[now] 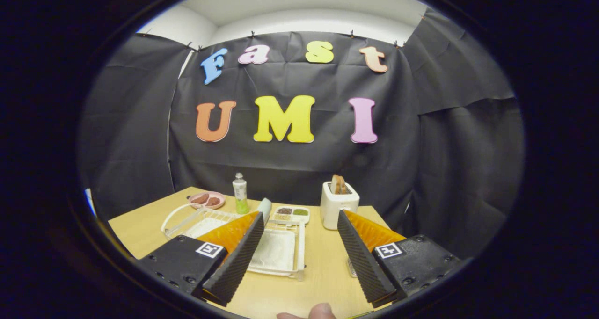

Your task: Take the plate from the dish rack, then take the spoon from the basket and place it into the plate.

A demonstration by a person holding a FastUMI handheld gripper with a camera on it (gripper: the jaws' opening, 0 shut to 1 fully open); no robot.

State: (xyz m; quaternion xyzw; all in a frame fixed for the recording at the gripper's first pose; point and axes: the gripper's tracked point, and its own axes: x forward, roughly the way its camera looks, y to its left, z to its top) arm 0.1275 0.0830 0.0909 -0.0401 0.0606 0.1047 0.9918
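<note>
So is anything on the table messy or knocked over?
Nothing stands out. The dish rack, bottle, toaster and pink plate all sit tidily on the table, with no spills. The hand-held gripper is open above it, holding nothing.

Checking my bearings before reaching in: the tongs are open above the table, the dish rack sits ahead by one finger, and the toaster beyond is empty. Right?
Not quite: the toaster is not empty; a slice of bread stands up out of its slot in the gripper view. The rest holds: the tongs are open above the table, and the dish rack sits ahead by one finger.
</note>
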